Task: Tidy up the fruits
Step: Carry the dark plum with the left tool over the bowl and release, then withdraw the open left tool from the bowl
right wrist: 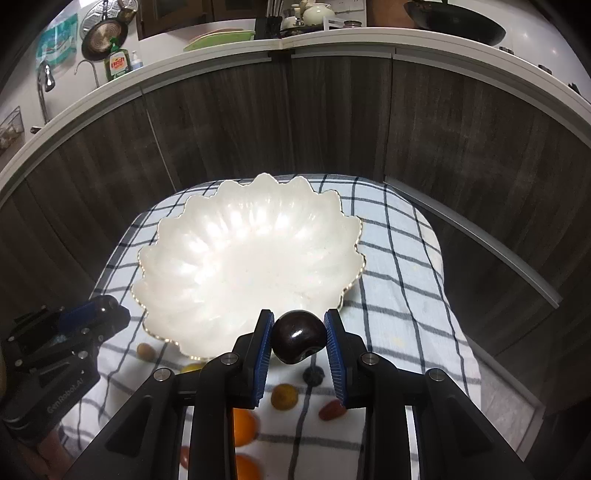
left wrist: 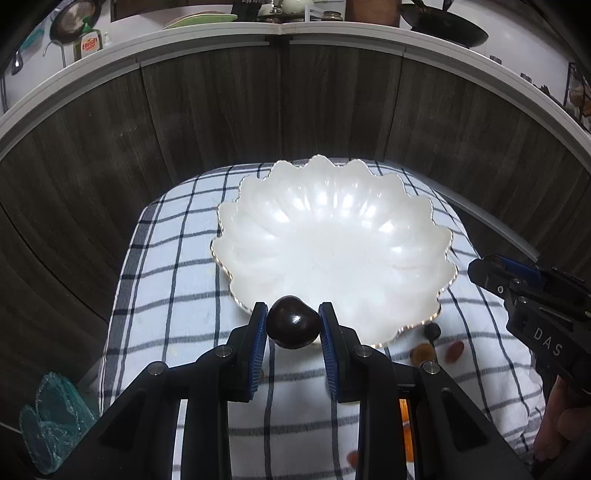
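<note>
My left gripper [left wrist: 293, 314] is shut on a dark glossy round fruit [left wrist: 293, 328], held just over the near rim of the white scalloped bowl [left wrist: 332, 221]. My right gripper [right wrist: 299, 321] is shut on a second dark round fruit [right wrist: 298, 338], also at the bowl's [right wrist: 240, 236] near rim. The bowl holds nothing. Each gripper shows side-on in the other's view: the right gripper [left wrist: 480, 267] beside the bowl's right edge, the left gripper [right wrist: 110, 310] beside its left edge. Loose fruits lie on the cloth below: a yellow one [right wrist: 284, 396], a red one [right wrist: 331, 410] and an orange [right wrist: 243, 426].
A blue-and-white checked cloth [right wrist: 399, 295] covers the small table. Dark wood cabinet fronts [left wrist: 221, 110] curve round behind it under a white counter edge [left wrist: 207, 33]. A green mesh bag [left wrist: 51, 417] lies low at the left. A small dark fruit [right wrist: 313, 376] rests near the bowl.
</note>
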Motion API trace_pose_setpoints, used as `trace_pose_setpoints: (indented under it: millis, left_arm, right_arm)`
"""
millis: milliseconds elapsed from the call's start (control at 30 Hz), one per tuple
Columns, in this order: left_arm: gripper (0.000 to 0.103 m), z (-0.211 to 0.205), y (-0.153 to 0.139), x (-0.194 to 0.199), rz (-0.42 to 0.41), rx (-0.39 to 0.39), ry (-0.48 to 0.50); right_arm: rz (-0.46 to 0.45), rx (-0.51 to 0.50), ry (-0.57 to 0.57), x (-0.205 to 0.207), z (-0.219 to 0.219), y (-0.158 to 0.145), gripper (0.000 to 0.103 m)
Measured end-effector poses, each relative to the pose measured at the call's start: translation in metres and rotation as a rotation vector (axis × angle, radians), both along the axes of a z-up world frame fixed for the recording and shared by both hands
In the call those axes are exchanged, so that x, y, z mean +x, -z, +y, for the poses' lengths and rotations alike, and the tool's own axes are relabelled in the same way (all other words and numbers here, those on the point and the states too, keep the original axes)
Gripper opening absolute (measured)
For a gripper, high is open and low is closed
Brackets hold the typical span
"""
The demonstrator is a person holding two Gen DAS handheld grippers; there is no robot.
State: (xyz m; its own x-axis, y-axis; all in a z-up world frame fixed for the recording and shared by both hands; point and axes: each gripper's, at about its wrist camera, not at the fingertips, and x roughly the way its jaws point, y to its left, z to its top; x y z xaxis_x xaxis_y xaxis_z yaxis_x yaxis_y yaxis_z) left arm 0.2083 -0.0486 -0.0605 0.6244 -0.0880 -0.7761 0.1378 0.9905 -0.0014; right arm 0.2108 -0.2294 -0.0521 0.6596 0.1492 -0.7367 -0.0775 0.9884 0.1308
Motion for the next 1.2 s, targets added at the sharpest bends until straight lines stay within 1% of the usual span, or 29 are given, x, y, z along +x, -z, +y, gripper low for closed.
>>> trace_pose_setpoints:
  millis: [267,467,733,900,967,1000,1033,1067,1100,1133,1200]
  left_arm:
    - [0.028,0.001,0.003,0.026,0.016,-0.014,0.006]
    - [0.028,0.0,0.007,0.041,0.025,0.001,0.019]
    - [0.029,0.001,0.02,0.059,0.081,-0.011,0.023]
    - [0.029,0.0,0.03,0.063,0.112,-0.004,0.026]
    - [0.037,0.001,0.032,0.063,0.124,-0.009,0.026]
    - [0.049,0.001,0.031,0.062,0.12,-0.01,0.025]
    - [0.058,0.001,0.031,0.061,0.111,-0.007,0.023]
    - [0.061,0.001,0.03,0.059,0.1,0.003,0.021]
    - [0.064,0.0,0.029,0.058,0.093,0.012,0.02]
    - [0.064,0.0,0.029,0.058,0.089,0.02,0.017]
    - [0.065,0.002,0.028,0.058,0.088,0.023,0.013]
  right_arm:
    - [0.005,0.01,0.005,0.021,0.001,-0.001,0.03]
    - [0.024,0.022,0.013,0.038,0.0,0.004,0.03]
    - [0.069,0.009,0.001,0.058,0.003,0.016,0.03]
    - [0.11,0.004,-0.007,0.066,0.006,0.025,0.03]
    - [0.13,-0.005,-0.01,0.068,0.008,0.029,0.03]
    - [0.14,-0.004,-0.013,0.069,0.008,0.031,0.03]
    - [0.147,0.002,-0.018,0.07,0.009,0.033,0.03]
    - [0.153,0.003,-0.023,0.07,0.009,0.033,0.031]
    - [0.158,-0.001,-0.026,0.071,0.009,0.034,0.033]
    - [0.161,-0.009,-0.026,0.072,0.01,0.035,0.038]
    - [0.151,-0.02,-0.012,0.071,0.009,0.033,0.067]
